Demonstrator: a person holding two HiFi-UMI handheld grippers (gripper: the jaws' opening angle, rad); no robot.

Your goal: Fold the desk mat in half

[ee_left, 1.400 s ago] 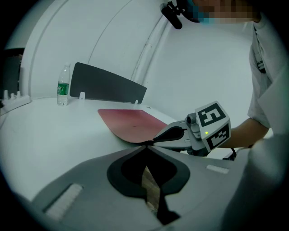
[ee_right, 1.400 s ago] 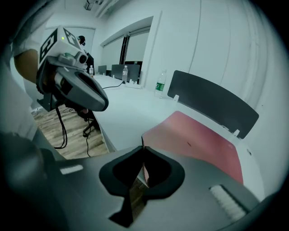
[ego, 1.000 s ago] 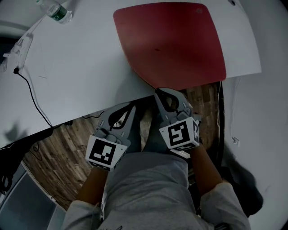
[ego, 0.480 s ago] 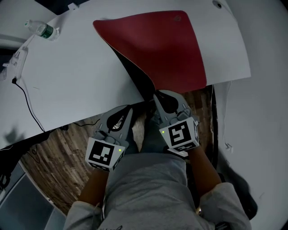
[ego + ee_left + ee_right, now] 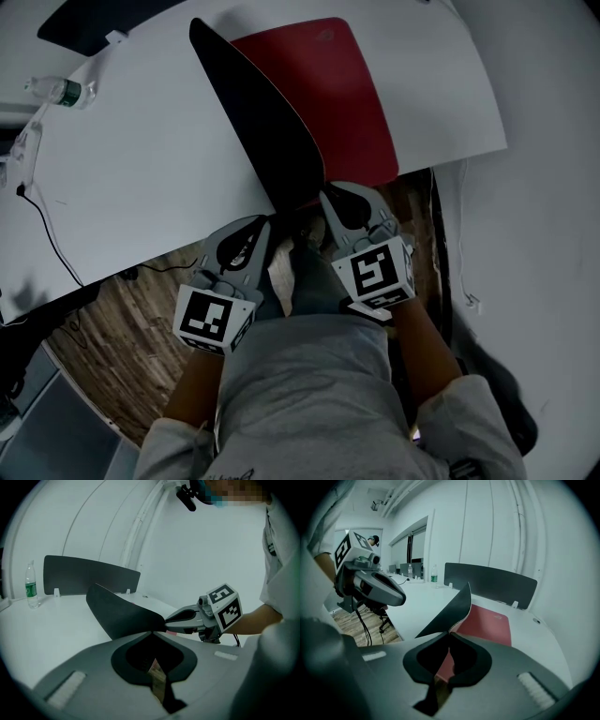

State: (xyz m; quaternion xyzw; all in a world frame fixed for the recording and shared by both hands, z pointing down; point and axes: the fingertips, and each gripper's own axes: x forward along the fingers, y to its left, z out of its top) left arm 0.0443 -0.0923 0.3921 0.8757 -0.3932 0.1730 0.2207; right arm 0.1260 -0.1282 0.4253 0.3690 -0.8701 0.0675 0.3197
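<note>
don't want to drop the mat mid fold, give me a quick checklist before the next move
1. right hand-held gripper shut on the desk mat corner: ok
2. corner lifted, black underside showing: ok
3. left hand-held gripper holding the mat: cannot tell; jaws together beside its edge
4. red half on the table bare for landing: ok
5. water bottle clear of the fold: ok, far off
</note>
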